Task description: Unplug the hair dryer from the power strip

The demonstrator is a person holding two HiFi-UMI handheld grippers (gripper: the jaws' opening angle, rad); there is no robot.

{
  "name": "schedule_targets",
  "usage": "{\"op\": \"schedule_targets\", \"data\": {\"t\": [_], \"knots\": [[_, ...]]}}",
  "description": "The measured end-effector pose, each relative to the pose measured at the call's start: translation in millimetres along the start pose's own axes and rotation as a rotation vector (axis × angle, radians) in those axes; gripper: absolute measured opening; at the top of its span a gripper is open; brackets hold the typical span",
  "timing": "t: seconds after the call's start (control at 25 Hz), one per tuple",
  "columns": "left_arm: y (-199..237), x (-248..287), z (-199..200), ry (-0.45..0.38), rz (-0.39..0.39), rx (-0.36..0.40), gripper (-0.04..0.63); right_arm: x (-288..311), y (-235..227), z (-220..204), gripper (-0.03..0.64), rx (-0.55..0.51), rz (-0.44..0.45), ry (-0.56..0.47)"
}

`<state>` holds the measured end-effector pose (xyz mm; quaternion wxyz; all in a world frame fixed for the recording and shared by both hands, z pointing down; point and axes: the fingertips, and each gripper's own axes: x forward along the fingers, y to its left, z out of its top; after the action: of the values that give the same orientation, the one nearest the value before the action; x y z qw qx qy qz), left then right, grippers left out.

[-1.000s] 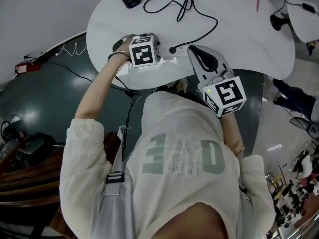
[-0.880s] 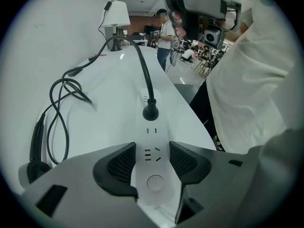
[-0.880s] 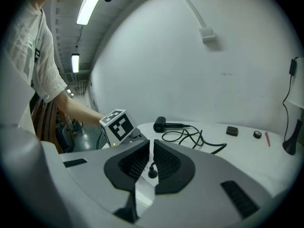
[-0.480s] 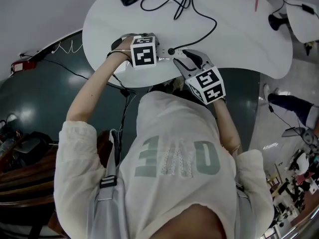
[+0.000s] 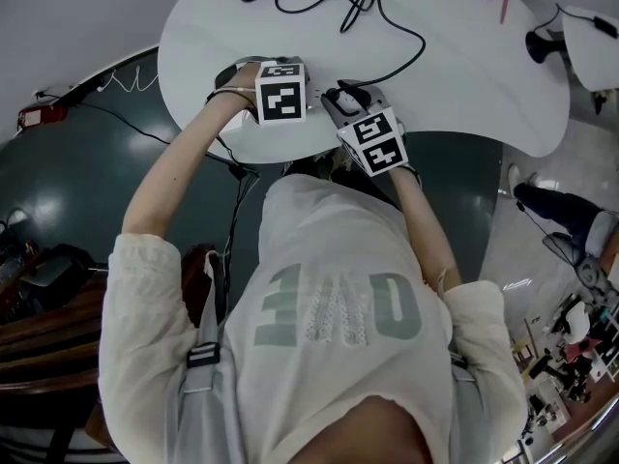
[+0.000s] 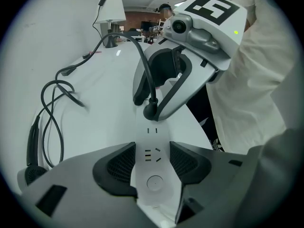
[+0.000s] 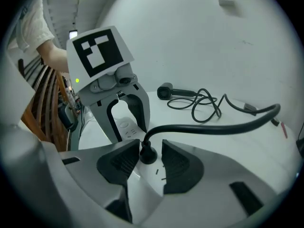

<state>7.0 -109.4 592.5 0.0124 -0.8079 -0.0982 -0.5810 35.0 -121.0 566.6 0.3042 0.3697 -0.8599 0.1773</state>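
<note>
The left gripper (image 6: pixel 152 164) has its fingers (image 6: pixel 116 167) shut tight on the white strip (image 6: pixel 153 186), one on each long side. I think this is to pin the strip to the bench (image 5: pixel 464 75), so it does not lift when the plug comes out. The black plug (image 7: pixel 147 152) sits in the strip at 12 o'clock from those fingers. The right gripper (image 7: pixel 148 159) faces the left one from the other end. Its fingers (image 7: pixel 178 167) are narrow, one on each side of the plug. One looks to touch it. The other shows a thin gap, so the plug is not pinched yet. The cord (image 7: pixel 213 126) bends off to 3 o'clock in the right gripper view, out of the way. The dryer (image 7: pixel 165 91) lies well apart, at about 1 o'clock from the plug there. Next, I think, the fingers must close and then pull straight up.
</note>
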Motion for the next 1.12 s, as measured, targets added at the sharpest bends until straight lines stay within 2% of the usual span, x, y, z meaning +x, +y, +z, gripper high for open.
{"op": "schedule_targets", "data": {"t": [0.16, 0.24, 0.52, 0.6, 0.68, 0.8, 0.92, 0.96, 1.12], "knots": [[-0.9, -0.4, -1.4, 0.002, -0.004, -0.002, 0.236, 3.8, 9.3, 2.1, 0.115, -0.096, -0.003, 0.013], [-1.1, -0.5, -2.0, 0.002, -0.005, -0.003, 0.236, 3.8, 10.2, 2.5, 0.107, -0.095, 0.0, 0.005], [-0.1, 2.0, -2.0, 0.001, -0.003, -0.009, 0.238, 6.7, -2.6, -0.3, 0.094, 0.154, 0.075, -0.018], [0.1, 0.9, -0.8, 0.0, 0.0, -0.019, 0.238, 4.5, -5.7, 1.7, 0.092, 0.228, 0.077, -0.041], [0.4, -0.1, 0.8, -0.002, 0.004, -0.035, 0.238, 0.9, -8.3, 4.6, 0.087, 0.258, 0.052, -0.073], [0.9, 2.7, 1.7, 0.018, -0.018, -0.06, 0.239, -4.6, -6.4, 8.3, 0.063, 0.151, -0.022, -0.107], [-4.3, 5.9, -3.3, 0.075, -0.103, -0.091, 0.249, -7.6, 0.0, 9.0, 0.061, 0.025, -0.034, -0.101], [-5.9, 5.8, -4.5, 0.086, -0.121, -0.096, 0.252, -7.9, -0.2, 8.6, 0.06, 0.04, -0.023, -0.104], [0.5, 6.3, 2.7, 0.042, -0.073, -0.088, 0.252, -10.6, -11.7, 8.8, 0.058, 0.327, 0.035, -0.159]]}}
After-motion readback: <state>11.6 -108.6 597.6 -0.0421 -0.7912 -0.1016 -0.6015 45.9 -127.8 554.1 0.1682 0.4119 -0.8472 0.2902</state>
